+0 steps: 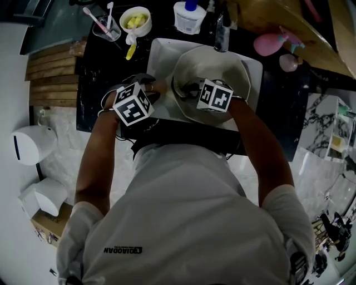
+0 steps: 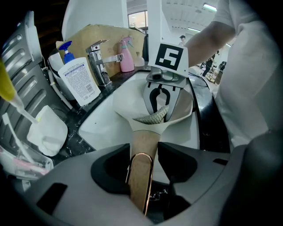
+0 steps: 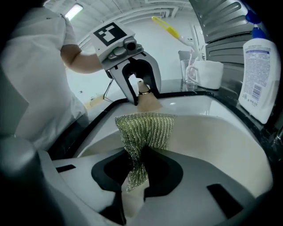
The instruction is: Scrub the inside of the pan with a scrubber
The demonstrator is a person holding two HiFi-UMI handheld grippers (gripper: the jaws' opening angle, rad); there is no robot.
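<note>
A cream pan lies in the white sink, its tan handle pointing left. My left gripper is shut on that handle; in the head view the left gripper sits at the pan's left edge. My right gripper is shut on a green-gold mesh scrubber, which hangs over the pan's inner wall. From above, the right gripper is inside the pan. The left gripper view shows the scrubber against the pan's near wall.
Behind the sink stand a faucet, a white soap bottle and a pink spray bottle. A bowl of yellow pieces and a cup with toothbrushes sit at the back left on the dark counter.
</note>
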